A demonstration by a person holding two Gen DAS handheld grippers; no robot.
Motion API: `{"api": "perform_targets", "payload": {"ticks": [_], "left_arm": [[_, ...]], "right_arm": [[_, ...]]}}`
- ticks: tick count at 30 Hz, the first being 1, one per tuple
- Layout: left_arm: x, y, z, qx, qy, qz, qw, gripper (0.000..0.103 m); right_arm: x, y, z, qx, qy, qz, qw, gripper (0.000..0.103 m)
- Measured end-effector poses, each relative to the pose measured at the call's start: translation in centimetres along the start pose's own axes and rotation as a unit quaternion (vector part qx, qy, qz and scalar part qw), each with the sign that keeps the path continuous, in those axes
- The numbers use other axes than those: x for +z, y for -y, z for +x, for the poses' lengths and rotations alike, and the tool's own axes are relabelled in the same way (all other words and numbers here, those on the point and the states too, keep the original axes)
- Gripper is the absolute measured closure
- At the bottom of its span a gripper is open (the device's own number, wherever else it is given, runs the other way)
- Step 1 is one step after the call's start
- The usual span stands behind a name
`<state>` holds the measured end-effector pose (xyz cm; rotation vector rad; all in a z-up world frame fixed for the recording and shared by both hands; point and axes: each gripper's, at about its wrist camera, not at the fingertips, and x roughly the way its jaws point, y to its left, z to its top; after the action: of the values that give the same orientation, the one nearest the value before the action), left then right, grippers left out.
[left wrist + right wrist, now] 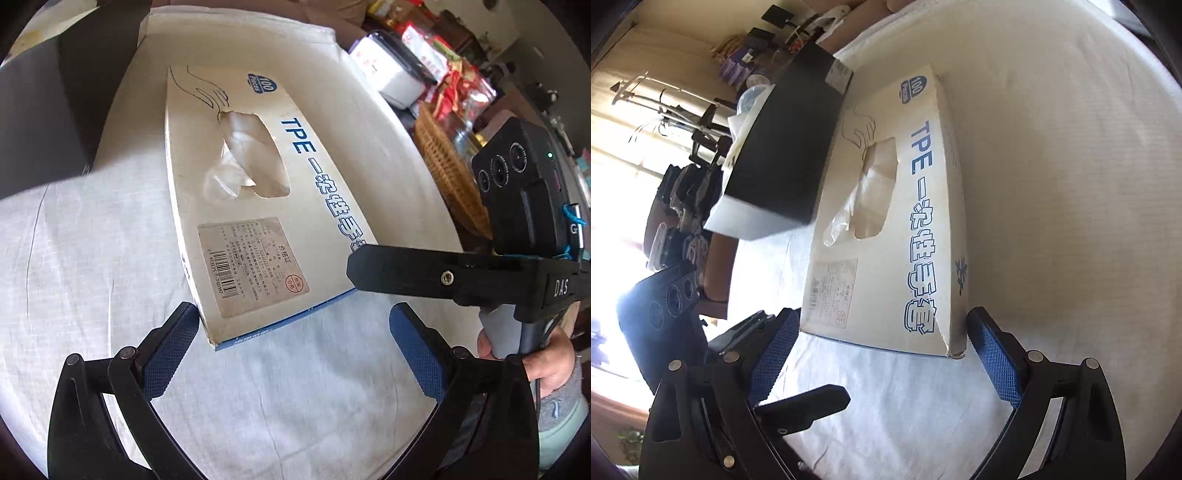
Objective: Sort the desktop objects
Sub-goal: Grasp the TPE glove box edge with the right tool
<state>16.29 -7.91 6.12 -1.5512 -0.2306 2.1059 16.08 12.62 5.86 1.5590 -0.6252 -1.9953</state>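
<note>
A long white box of TPE disposable gloves (255,206) with blue print lies flat on the white tablecloth, a clear glove poking out of its top slot. It also shows in the right wrist view (886,236). My left gripper (293,339) is open, its blue pads just short of the box's near end, the left pad close to the box corner. My right gripper (882,343) is open too, its pads on either side of the box's near end. The right gripper's finger (424,271) reaches over the box's near right corner.
A black box (783,155) stands to the left of the glove box, also seen at the upper left in the left wrist view (48,122). A wicker basket (447,173) and packaged goods sit past the table's right edge. The white cloth (258,398) covers the table.
</note>
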Motion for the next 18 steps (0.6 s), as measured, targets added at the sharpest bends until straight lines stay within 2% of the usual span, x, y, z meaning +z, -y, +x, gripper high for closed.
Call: {"api": "perform_targets", "payload": {"ticks": [5,8,11,14,17,18], "left_arm": [[-5.9,-1.1,-2.5,-0.014,-0.021,-0.012,0.9996,0.0],[-8.3,-1.5,-4.1,-0.028,-0.018,-0.013,0.9994,0.0],[-8.2,-2.5,-5.8,-0.024,0.011,-0.021,0.9994,0.0],[-7.6,-4.7,-6.6,-0.024,0.034,-0.051,0.9978,0.0],[-6.6,-6.7,-6.2,-0.04,0.042,-0.093,0.994,0.0],[-6.4,-7.1,-6.0,-0.044,0.044,-0.104,0.9926,0.0]], "right_arm": [[-7.1,-1.7,0.7,0.007,-0.022,0.007,1.0,0.006],[-8.8,-2.7,0.7,0.011,-0.021,0.002,1.0,0.006],[-8.3,-3.5,-1.0,-0.004,0.027,-0.015,1.0,0.006],[-6.7,-3.6,-2.6,-0.047,0.089,-0.036,0.994,0.006],[-4.8,-2.9,-2.4,-0.061,0.115,-0.018,0.991,0.007],[-4.2,-3.0,-2.1,-0.088,0.118,-0.02,0.989,0.007]]}}
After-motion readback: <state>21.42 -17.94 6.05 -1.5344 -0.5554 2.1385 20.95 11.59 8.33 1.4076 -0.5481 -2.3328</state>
